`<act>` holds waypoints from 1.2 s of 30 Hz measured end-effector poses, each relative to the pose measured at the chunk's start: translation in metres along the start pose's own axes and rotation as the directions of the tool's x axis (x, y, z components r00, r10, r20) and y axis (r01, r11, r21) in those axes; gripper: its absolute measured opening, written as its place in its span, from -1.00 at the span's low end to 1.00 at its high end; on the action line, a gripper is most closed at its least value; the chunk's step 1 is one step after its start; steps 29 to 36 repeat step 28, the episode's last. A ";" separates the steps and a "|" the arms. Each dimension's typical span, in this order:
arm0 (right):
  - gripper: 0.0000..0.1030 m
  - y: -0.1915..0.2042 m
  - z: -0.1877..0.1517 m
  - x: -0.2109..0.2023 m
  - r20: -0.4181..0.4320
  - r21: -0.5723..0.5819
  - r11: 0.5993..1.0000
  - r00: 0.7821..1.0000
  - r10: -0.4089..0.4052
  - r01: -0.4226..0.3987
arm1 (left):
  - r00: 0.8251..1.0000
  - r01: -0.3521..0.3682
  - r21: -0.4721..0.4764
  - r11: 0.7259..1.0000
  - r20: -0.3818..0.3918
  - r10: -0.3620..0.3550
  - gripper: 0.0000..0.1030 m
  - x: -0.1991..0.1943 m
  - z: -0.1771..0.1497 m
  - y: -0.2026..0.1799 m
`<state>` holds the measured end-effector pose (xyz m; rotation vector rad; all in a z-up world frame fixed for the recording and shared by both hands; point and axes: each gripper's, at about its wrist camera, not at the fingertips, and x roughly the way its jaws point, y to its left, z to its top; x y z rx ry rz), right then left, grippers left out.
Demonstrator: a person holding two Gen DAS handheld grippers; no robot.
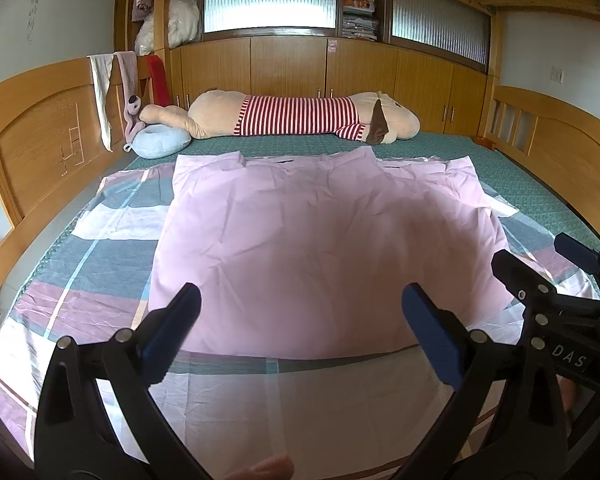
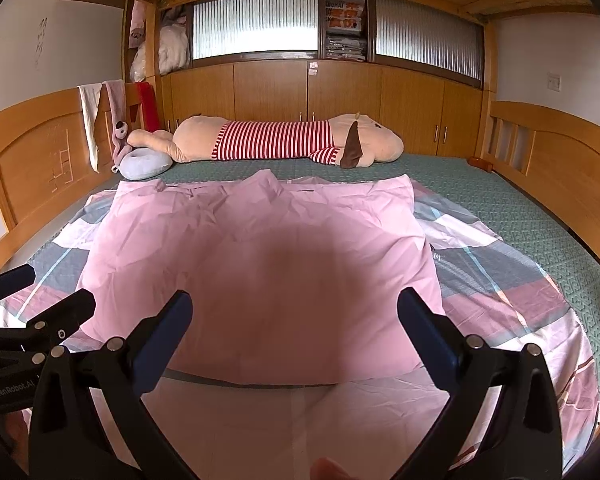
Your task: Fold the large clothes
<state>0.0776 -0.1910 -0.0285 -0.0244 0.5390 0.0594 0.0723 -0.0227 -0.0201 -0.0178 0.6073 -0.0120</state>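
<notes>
A large pale pink cloth garment (image 1: 320,240) lies spread flat on a bed, resting on a checked sheet of pink, grey-blue and white patches (image 1: 100,248); that sheet in turn covers the near part of a green patterned mattress cover (image 1: 500,168). Taking the pink garment as the landmark: its far edge, with several raised flaps and a short dark mark, lies towards a long beige plush dog in a red-and-white striped shirt (image 1: 300,118); the plush dog stretches across the bed beyond the garment, apart from it; a light blue ring-shaped cushion (image 1: 160,142) sits beyond the garment's far left corner, touching the plush toy's tail end.

The left gripper (image 1: 300,300) hovers over the garment's near edge, its two blue-padded fingers spread wide and gripping nothing; the right gripper (image 2: 294,306) hangs over the same near edge, likewise spread wide and empty; the two tools sit side by side, and each appears at the edge of the other's camera view. A rounded shadow falls across the near half of the garment.

Behind the plush dog, further from the garment, stands a row of wooden cupboard doors (image 2: 280,88) under ribbed glass panels (image 2: 256,26); wooden bed rails (image 1: 40,128) flank the garment on both sides; a white cloth (image 1: 102,92) hangs over the left rail.
</notes>
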 end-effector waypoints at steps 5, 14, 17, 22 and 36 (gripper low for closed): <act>0.97 0.000 0.000 0.001 -0.001 -0.003 1.000 1.000 0.000 0.000 | 1.000 0.001 -0.002 1.000 -0.004 -0.001 0.96 0.001 -0.002 0.000; 0.97 -0.001 0.000 0.002 -0.002 -0.005 1.000 1.000 0.000 0.000 | 1.000 0.007 -0.010 1.000 -0.009 -0.007 0.96 0.002 -0.001 0.002; 0.97 0.000 0.000 0.002 -0.003 -0.006 1.000 1.000 -0.001 0.001 | 1.000 -0.002 -0.012 1.000 -0.004 0.002 0.96 0.002 -0.001 0.003; 0.97 -0.003 -0.001 0.006 -0.010 -0.010 1.000 1.000 0.001 -0.001 | 1.000 0.010 -0.003 1.000 -0.009 -0.010 0.96 0.004 0.000 0.002; 0.97 -0.010 -0.006 0.014 -0.026 -0.016 1.000 1.000 -0.005 0.005 | 1.000 0.008 -0.001 1.000 -0.020 -0.008 0.96 0.008 -0.001 0.003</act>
